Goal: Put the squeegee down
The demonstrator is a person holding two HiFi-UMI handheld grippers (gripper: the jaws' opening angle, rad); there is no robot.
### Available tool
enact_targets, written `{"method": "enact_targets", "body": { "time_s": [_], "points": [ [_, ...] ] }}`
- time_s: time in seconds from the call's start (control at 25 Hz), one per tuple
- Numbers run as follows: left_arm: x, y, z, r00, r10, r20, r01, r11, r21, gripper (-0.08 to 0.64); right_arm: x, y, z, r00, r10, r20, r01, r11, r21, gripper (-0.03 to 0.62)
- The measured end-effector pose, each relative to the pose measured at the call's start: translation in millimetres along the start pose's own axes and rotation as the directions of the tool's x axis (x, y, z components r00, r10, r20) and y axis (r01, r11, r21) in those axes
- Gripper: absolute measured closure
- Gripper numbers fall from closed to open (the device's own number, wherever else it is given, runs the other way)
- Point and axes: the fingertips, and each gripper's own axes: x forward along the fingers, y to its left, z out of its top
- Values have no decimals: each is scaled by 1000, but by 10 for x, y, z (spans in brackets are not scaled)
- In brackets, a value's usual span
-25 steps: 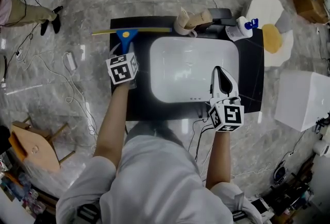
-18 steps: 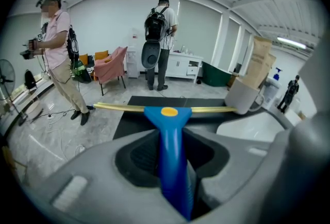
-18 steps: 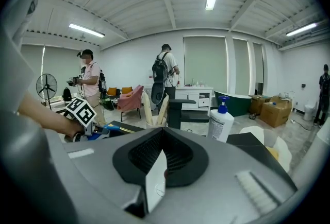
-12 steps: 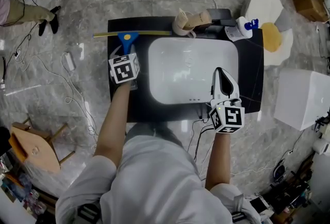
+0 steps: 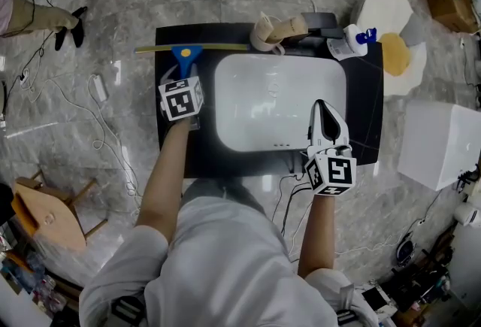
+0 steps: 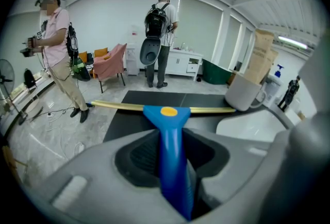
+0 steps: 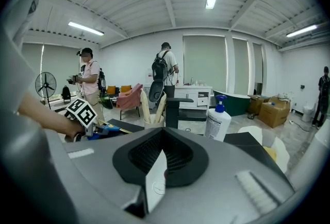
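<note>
- Left gripper [image 6: 174, 158]: fingers clamped on the blue handle of the squeegee [image 5: 186, 52].
- Squeegee: yellow blade along far edge of black counter [image 5: 367, 111], beside white sink [image 5: 263, 89]; contact with counter not discernible.
- Right gripper [image 5: 321, 106]: fingers together, empty, over sink's near right corner.

Squeegee [image 5: 186, 53], cup [image 5: 263, 37], faucet [image 5: 320, 20] and soap bottle [image 5: 348, 43] are crowding the counter's [image 5: 367, 111] far edge. Its right strip is lying bare.
</note>
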Motion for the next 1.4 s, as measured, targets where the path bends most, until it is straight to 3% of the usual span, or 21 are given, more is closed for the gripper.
{"method": "enact_targets", "body": {
  "time_s": [0.68,1.16,1.4],
  "points": [
    [-327,-20,-44,999,-29,36,28,999,25,357,-192,125,90,999,26,28,-25,1000,-17,591],
    [-1102,6,-40,992,-31,120,26,999,46,356,-638,370,237,994,55,89,-53,998,-24,589],
    [-1606,20,-91,984,-24,178,16,999,49,398,-952,502,262,991,67,120,-64,998,-23,591]
  ]
}}
